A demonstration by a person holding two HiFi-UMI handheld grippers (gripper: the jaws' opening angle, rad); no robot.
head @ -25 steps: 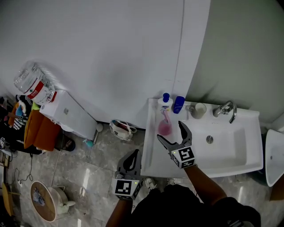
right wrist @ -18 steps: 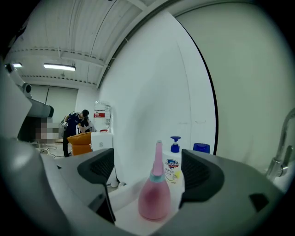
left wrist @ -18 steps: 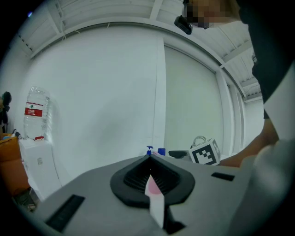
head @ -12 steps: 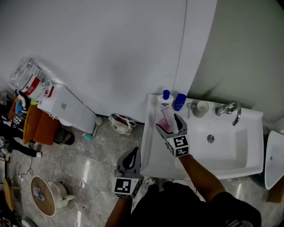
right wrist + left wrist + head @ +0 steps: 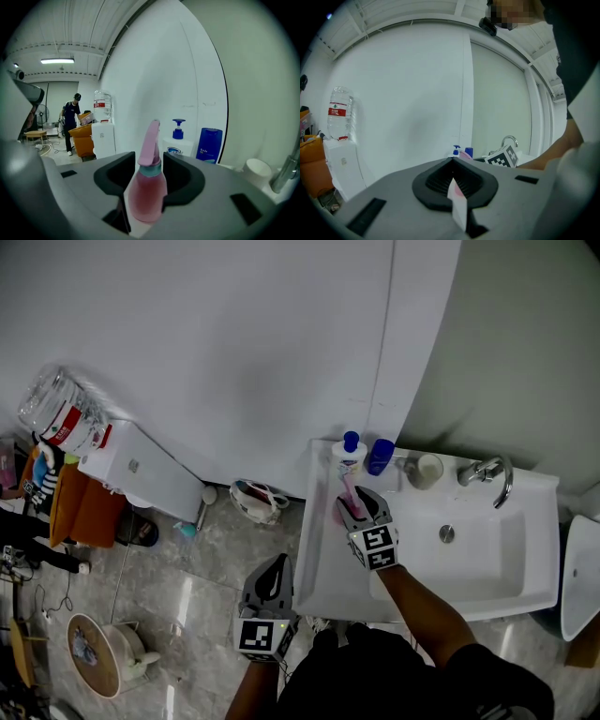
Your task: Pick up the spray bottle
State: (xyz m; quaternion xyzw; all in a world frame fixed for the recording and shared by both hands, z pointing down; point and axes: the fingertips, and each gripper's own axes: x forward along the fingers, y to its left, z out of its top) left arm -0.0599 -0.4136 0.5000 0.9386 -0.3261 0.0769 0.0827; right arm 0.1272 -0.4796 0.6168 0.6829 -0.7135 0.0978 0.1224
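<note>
The pink spray bottle [image 5: 347, 491] stands upright on the left ledge of the white sink [image 5: 323, 568]. In the right gripper view the spray bottle [image 5: 146, 187] fills the gap between the two dark pads. My right gripper [image 5: 360, 509] is around it, jaws closing, and both pads touch the bottle's sides. The bottle stays on the ledge. My left gripper [image 5: 277, 563] hangs lower left, over the floor in front of the sink. Its jaws are shut with nothing in them, as the left gripper [image 5: 453, 174] view shows.
Behind the spray bottle stand a white pump bottle [image 5: 349, 452] and a blue bottle [image 5: 380, 456]. A cup [image 5: 427, 468] and the tap [image 5: 487, 472] follow to the right. A water dispenser [image 5: 141, 474] stands left against the wall, with a bag [image 5: 251, 501] on the floor.
My right gripper has come down and left onto the spray bottle, and its wide jaws have narrowed around it. The left gripper has sunk a little.
</note>
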